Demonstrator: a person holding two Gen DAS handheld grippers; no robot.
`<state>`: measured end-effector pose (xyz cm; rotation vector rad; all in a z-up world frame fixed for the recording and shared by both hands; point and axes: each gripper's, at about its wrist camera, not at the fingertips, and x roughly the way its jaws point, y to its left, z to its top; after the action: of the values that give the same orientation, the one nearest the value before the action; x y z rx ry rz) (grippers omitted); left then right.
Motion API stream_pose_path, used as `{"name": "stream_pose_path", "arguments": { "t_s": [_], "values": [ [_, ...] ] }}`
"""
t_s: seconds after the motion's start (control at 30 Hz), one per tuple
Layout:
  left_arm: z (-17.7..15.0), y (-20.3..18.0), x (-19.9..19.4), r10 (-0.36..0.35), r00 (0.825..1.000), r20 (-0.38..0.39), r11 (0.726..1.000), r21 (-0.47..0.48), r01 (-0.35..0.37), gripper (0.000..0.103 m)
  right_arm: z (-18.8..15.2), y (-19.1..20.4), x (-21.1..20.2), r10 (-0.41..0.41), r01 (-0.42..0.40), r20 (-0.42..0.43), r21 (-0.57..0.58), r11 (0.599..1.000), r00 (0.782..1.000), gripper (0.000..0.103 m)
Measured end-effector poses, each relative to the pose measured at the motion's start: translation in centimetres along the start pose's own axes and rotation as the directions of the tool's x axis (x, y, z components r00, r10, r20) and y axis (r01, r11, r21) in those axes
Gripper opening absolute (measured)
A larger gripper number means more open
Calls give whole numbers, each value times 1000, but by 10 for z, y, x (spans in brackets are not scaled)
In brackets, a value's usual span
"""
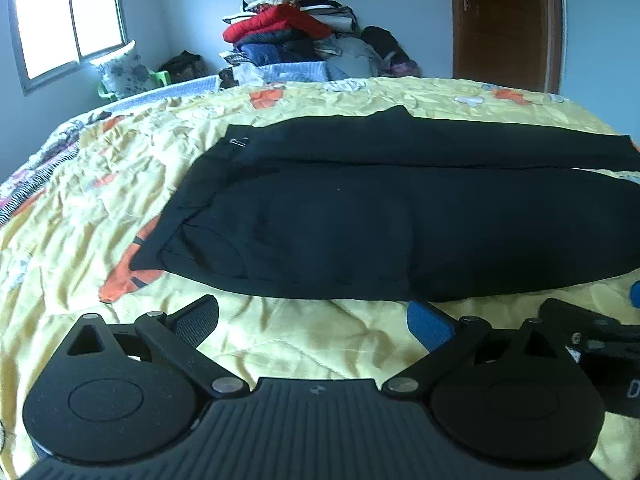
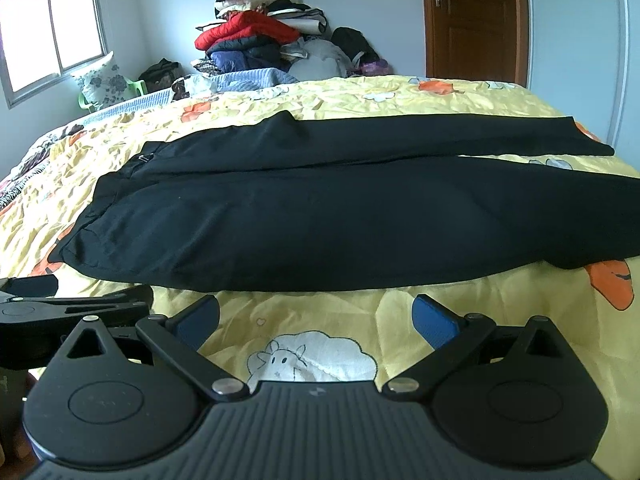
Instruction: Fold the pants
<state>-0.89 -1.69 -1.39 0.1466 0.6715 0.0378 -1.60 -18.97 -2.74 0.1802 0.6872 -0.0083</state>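
The black fabric pants lie flat across the yellow patterned quilt on the bed, waistband left, legs running right. Both the left tool and right tool hover spread wide and empty, just near of the pants' near edge.

Yellow sheep-print bedspread, clothes pile by wall — window, wooden door
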Motion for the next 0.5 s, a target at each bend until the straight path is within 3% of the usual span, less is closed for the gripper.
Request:
{"name": "stream_pose_path", "arguments": {
  "t_s": [0.27,0.5],
  "values": [
    [1,2,0,73,997,14,997,0,-73,102,-1,-1,0,5,-5,-1,6,1000,1000,103],
    [6,19,-7,173,982,70,980,-106,-165,102,-1,1,1,12,-12,-4,6,1000,1000,103]
  ]
}}
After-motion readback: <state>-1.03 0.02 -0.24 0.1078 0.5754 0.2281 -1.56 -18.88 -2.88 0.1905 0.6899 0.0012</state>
